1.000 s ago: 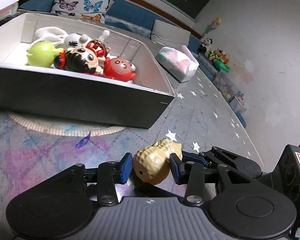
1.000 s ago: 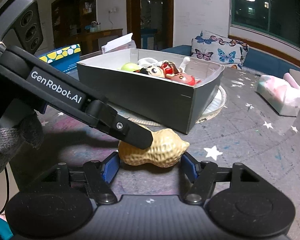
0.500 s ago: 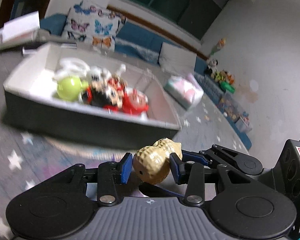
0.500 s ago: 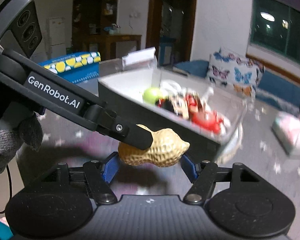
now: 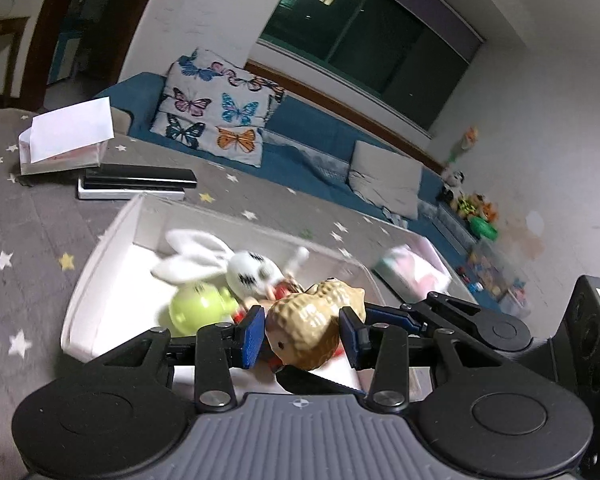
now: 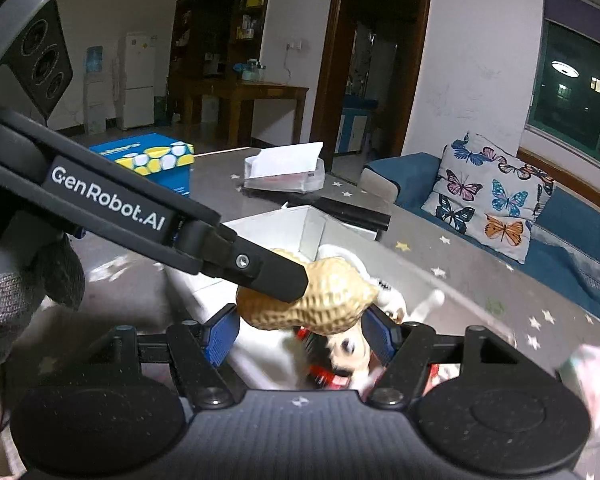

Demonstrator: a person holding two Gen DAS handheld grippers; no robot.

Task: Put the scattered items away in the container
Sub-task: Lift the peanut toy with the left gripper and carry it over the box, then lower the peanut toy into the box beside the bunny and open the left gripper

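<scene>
Peanut toy carried over box by both grippers.

Left gripper [image 5: 303, 334] jaws pinched the peanut [image 5: 314, 326] across its width; right gripper [image 6: 298, 332] jaws pinched it end to end, toy above the white box [image 5: 100, 280]. Risk: if one side let go early or the hands pulled apart, the smooth toy could twist out and bounce off onto the bench [image 5: 28, 248]. Box held a green ball [image 5: 198, 306], white rabbit [image 5: 220, 264], red-and-black dolls [image 6: 340, 356].

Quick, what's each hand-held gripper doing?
Left hand-held gripper: shut on the tan plastic peanut toy.
Right hand-held gripper: shut on the same peanut.
</scene>
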